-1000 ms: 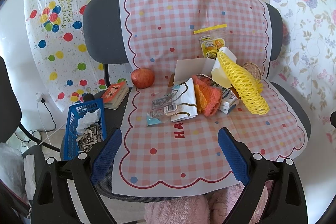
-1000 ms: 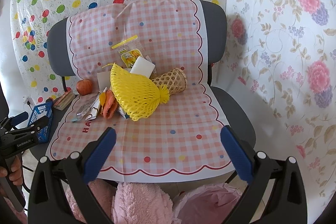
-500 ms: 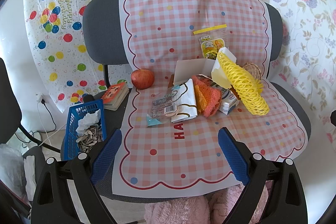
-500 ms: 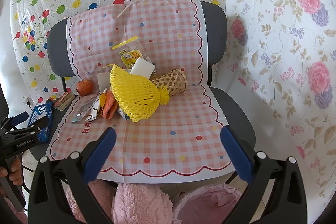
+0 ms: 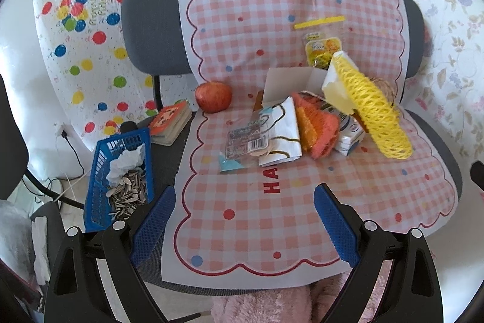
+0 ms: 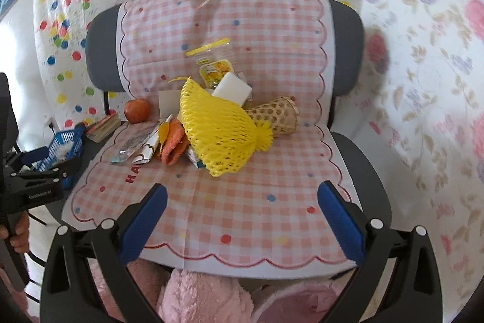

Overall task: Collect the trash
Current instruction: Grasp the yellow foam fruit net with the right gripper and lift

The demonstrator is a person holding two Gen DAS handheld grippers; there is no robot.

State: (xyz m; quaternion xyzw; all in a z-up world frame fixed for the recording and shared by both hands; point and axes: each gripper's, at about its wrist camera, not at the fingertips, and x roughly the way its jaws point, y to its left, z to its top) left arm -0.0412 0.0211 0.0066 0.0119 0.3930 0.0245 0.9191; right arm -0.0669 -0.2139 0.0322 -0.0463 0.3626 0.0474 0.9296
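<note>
Seed shells (image 5: pixel 128 191) (with crumpled paper (image 5: pixel 127 164)) fill blue basket (image 5: pixel 96 202).

Each tool, left (image 5: pixel 243 214) and right (image 6: pixel 242 212), has a black plastic frame with triangular cut-outs, silver screw heads at the joints, and textured blue pads (image 5: pixel 332 226) on its fingers. In the right wrist view, the left tool's black body carries small white lettering, gripped by a bare-skinned hand (image 6: pixel 16 235)

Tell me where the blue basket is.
The blue basket sits low left in the left wrist view, at the chair seat's left edge beside the small book, holding sunflower seed shells and crumpled paper.
</note>
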